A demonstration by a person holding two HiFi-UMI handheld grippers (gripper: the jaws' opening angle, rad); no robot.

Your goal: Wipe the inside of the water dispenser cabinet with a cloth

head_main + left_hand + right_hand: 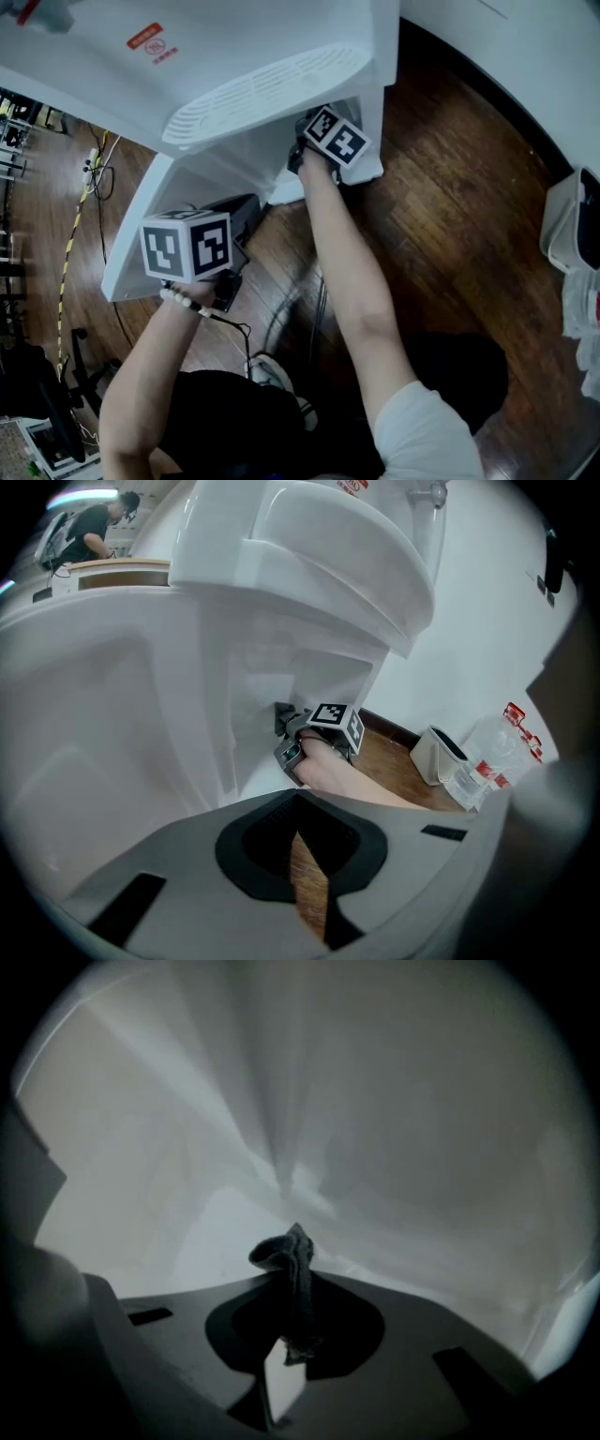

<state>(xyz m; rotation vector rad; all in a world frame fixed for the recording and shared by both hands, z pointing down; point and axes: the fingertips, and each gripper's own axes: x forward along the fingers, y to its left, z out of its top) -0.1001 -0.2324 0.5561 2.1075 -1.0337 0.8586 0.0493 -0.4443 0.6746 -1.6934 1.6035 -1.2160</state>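
Right gripper view: the right tongs [298, 1288] are clamped on a dark cloth [284, 1252]; its bunched end sticks up past the tips, deep inside the water dispenser cabinet [394, 1147], near the pale inner wall; in the left gripper view the left tongs [295, 841] are closed on nothing, outside the cabinet's opening, above the wooden floor [389, 757].

Cloth [294, 1274] sits in right gripper [292, 729] inside cabinet [371, 94]; left gripper [242, 214] is outside.
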